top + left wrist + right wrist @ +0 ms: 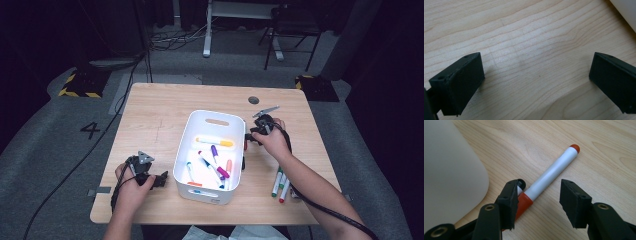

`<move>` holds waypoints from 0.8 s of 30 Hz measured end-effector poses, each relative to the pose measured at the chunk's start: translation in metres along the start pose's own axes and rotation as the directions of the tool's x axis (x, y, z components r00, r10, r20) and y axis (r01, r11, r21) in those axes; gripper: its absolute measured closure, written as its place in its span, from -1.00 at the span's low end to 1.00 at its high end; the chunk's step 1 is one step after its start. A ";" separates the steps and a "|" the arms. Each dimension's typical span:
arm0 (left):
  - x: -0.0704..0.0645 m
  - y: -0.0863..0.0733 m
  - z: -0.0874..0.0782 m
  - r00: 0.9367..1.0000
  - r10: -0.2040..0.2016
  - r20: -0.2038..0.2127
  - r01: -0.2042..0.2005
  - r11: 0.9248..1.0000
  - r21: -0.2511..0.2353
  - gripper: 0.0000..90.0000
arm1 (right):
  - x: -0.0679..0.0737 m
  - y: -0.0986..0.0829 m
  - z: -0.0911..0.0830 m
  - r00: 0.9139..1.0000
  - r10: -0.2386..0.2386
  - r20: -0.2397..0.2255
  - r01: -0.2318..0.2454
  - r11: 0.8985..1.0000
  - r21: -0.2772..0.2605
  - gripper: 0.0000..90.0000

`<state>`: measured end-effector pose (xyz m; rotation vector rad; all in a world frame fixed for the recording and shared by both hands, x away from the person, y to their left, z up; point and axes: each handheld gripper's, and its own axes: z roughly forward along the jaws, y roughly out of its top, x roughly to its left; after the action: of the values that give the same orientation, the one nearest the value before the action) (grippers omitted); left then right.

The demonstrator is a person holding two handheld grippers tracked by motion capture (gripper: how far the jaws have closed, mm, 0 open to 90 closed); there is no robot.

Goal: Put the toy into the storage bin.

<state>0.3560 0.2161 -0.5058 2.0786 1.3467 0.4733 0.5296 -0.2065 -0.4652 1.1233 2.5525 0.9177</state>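
We're looking down on the wooden worktop (150,115), and our right claw (537,195) is low over a red marker (554,172) lying flat on the wood just beside the white bin (197,125). In the right gripper view the claw stands wide, one jaw on each side of the marker's white barrel; the left jaw sits right over the red cap end, the right jaw apart from the barrel, nothing clamped. The marker's small red tip points away from us, and the bin's rounded white wall (449,170) fills the left of that view, close to the cap.

From the high view, our right claw (248,137) is at the bin's right wall, hand wrapped around the gripper. Inside the bin lie several markers: an orange one (215,142) crosswise near the far end, a purple one (216,152), and more in pink, blue and magenta nearer us. Three more markers (280,184) rest on the worktop by our right forearm, well apart from the bin.

Our left claw (161,180) rests near the bin's front left corner. In the left gripper view it gapes wide (535,80) over bare wood grain, holding nothing, with a sliver of the bin's wall (626,12) at the upper right.
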 end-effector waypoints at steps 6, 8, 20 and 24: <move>0.000 0.000 0.000 1.000 0.000 0.000 0.000 1.000 0.000 -1.00 | 0.003 -0.003 0.008 1.000 0.003 -0.001 -0.003 1.000 0.010 0.10; 0.000 0.000 0.000 1.000 0.000 0.000 0.000 1.000 0.000 -1.00 | 0.002 -0.004 0.009 1.000 -0.011 0.006 0.011 1.000 0.017 0.10; 0.000 0.000 0.000 1.000 -0.001 -0.002 0.001 1.000 -0.001 -1.00 | -0.008 -0.022 -0.002 0.998 0.017 0.065 -0.022 0.997 0.071 0.63; 0.000 0.000 0.000 1.000 -0.003 -0.001 0.003 1.000 0.001 -1.00 | -0.007 -0.035 -0.016 0.997 0.064 0.048 -0.068 0.994 0.088 0.63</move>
<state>0.3555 0.2158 -0.5057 2.0769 1.3516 0.4725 0.5068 -0.2371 -0.4747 1.2455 2.5566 0.7896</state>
